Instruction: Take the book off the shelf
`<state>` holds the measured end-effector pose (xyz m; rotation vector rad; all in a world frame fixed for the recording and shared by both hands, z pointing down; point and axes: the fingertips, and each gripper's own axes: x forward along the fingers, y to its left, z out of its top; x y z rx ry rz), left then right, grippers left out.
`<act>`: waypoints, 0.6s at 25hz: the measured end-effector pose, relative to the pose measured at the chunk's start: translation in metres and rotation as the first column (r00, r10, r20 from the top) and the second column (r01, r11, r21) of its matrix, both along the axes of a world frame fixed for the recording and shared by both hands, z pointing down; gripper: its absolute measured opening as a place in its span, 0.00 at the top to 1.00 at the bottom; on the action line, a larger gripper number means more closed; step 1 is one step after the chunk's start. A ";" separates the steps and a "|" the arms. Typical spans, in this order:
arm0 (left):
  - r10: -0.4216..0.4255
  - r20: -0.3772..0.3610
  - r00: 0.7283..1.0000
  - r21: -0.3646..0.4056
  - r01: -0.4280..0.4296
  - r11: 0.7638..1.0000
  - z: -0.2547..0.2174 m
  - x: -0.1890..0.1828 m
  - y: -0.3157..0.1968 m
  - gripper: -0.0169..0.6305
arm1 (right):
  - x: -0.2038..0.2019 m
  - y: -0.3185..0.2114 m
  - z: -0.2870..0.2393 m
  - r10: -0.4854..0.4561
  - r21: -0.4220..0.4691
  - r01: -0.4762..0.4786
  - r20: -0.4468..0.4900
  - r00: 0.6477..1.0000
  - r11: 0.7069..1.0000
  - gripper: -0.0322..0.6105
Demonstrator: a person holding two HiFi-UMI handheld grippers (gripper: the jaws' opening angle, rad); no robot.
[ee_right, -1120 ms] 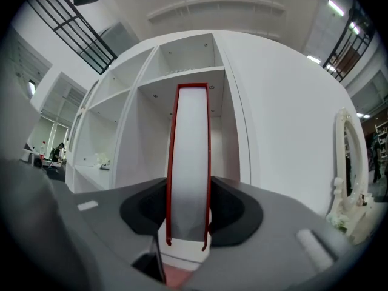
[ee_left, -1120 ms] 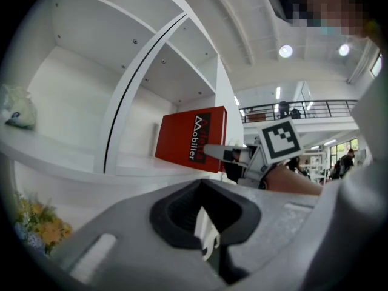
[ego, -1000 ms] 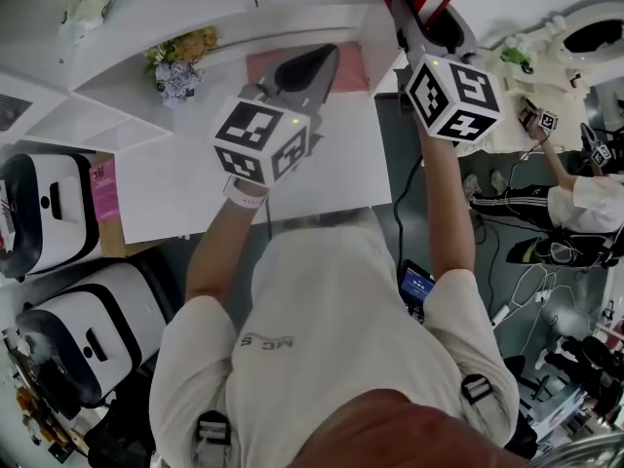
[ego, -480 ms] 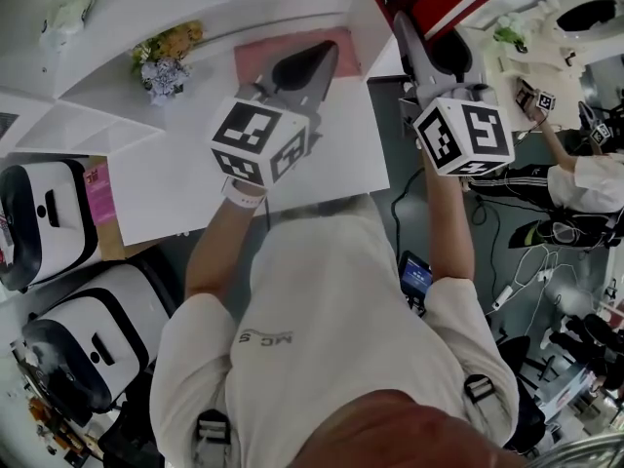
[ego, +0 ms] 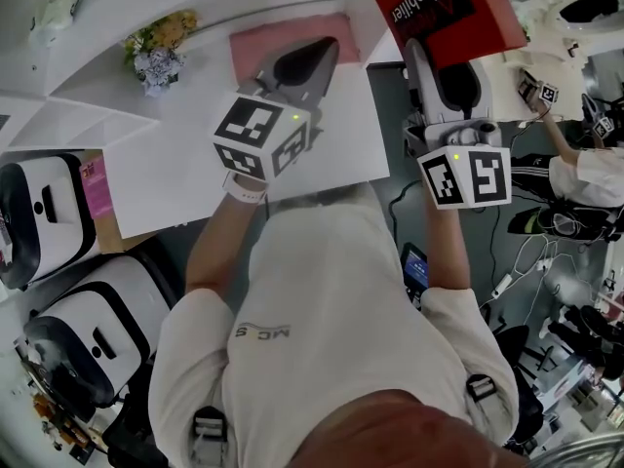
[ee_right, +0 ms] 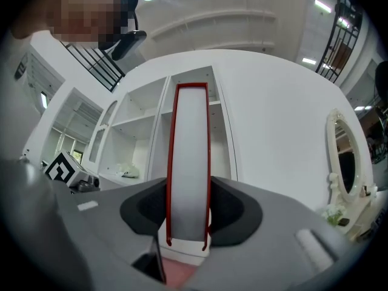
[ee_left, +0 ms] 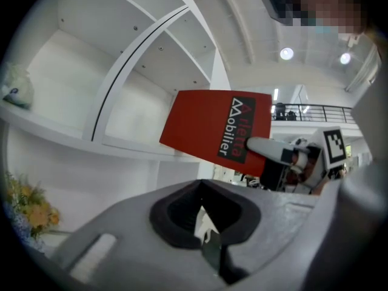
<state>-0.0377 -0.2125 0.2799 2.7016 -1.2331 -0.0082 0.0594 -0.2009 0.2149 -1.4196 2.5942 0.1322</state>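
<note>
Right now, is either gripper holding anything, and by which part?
The right gripper holds the book, jaws pinching its two covers across the page edge near one end. The left gripper holds nothing.

The book (ego: 444, 8) has a red cover with a black band and white lettering; its page edge is white. The shelf (ee_left: 73, 129) is white. The left gripper (ego: 310, 61) and right gripper (ego: 441, 66) are grey, each bearing black-and-white square markers. Far left, the flowers (ego: 156, 52) are yellow and pale lilac, right of them a pink mat (ego: 255, 45).
</note>
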 end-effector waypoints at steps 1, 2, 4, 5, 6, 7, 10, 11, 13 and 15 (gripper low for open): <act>0.000 0.001 1.000 -0.002 0.000 1.000 0.002 0.000 0.000 0.97 | 0.001 0.003 0.001 0.001 -0.002 -0.001 0.007 1.000 1.000 0.68; 0.000 0.002 1.000 -0.005 0.000 1.000 0.003 0.000 0.001 0.97 | 0.002 0.006 0.001 0.002 -0.004 -0.002 0.013 1.000 1.000 0.68; -0.001 0.005 1.000 -0.007 0.001 1.000 0.005 0.001 0.002 0.97 | 0.004 0.012 0.002 0.006 -0.005 -0.006 0.018 1.000 1.000 0.68; -0.003 0.008 1.000 -0.005 0.003 1.000 0.006 0.002 0.003 0.97 | 0.005 0.014 0.002 0.008 -0.005 -0.008 0.018 1.000 1.000 0.69; -0.005 0.010 1.000 -0.003 0.005 1.000 0.006 0.002 0.004 0.97 | 0.006 0.017 0.002 0.009 -0.005 -0.009 0.018 1.000 1.000 0.68; -0.007 0.010 1.000 -0.002 0.007 1.000 0.007 0.003 0.005 0.97 | 0.007 0.019 0.003 0.010 -0.005 -0.010 0.018 1.000 1.000 0.68; -0.006 0.009 1.000 -0.011 0.006 1.000 0.012 0.006 0.009 0.97 | 0.012 0.029 0.006 0.017 -0.005 -0.017 0.021 1.000 1.000 0.68; -0.004 0.010 1.000 -0.016 0.005 1.000 0.015 0.007 0.010 0.97 | 0.013 0.032 0.007 0.021 -0.004 -0.021 0.023 1.000 1.000 0.68; -0.002 0.011 1.000 -0.024 0.002 1.000 0.019 0.009 0.012 0.97 | 0.016 0.038 0.009 0.027 -0.002 -0.027 0.021 0.999 1.000 0.69; 0.001 0.012 1.000 -0.030 -0.001 1.000 0.022 0.011 0.016 0.97 | 0.020 0.045 0.010 0.032 0.001 -0.032 0.015 0.999 0.999 0.68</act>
